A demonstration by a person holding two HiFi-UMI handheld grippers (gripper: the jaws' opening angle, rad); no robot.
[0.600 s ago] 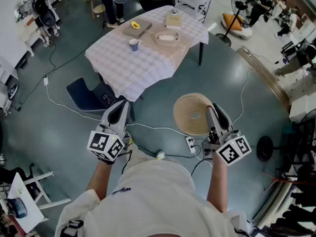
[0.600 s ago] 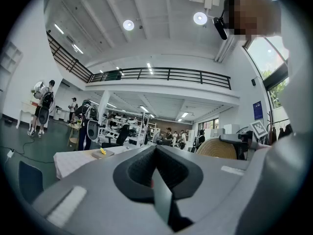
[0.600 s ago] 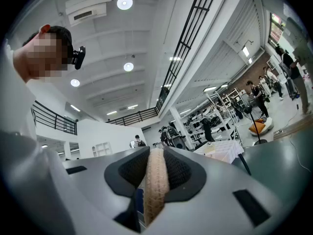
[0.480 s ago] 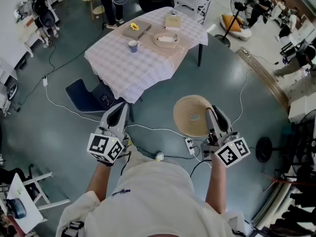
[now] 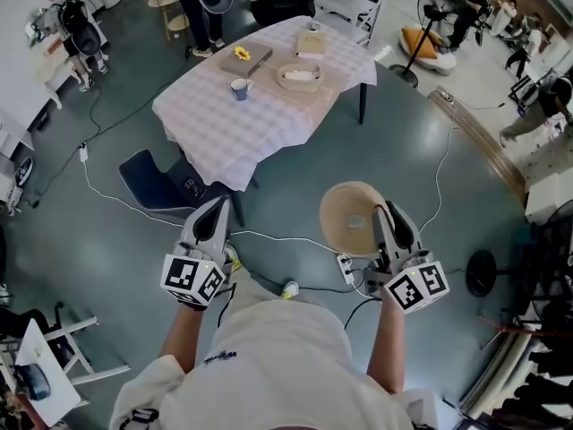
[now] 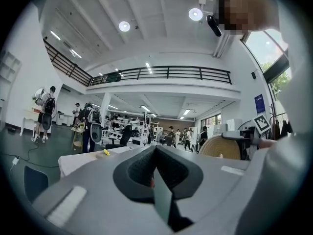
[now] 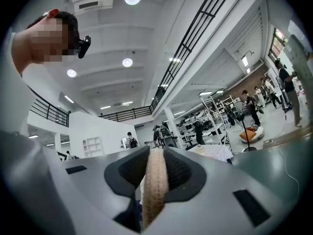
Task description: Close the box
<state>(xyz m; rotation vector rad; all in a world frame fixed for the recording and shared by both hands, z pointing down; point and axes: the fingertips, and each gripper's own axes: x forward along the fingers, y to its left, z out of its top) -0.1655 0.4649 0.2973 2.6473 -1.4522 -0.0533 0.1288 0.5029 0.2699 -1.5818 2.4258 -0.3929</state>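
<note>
Two grippers, left gripper [image 5: 219, 204] and right gripper [image 5: 386, 213]; one woven lid [image 5: 349, 215]; one table [image 5: 242, 125]; one cup [image 5: 239, 89]; one basket [image 5: 300, 75]; two boxes, grey box [image 5: 247, 57] and tan box [image 5: 312, 39].

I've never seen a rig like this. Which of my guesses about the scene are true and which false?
1. The right gripper clamps the edge of a round woven lid. True.
2. The left gripper is carrying a mug. False: it is shut with nothing in it, and the blue mug stands on the table.
3. A checked cloth covers the table. True.
4. The person is leaning over the table. False: bare floor lies between the two grippers and the table.
</note>
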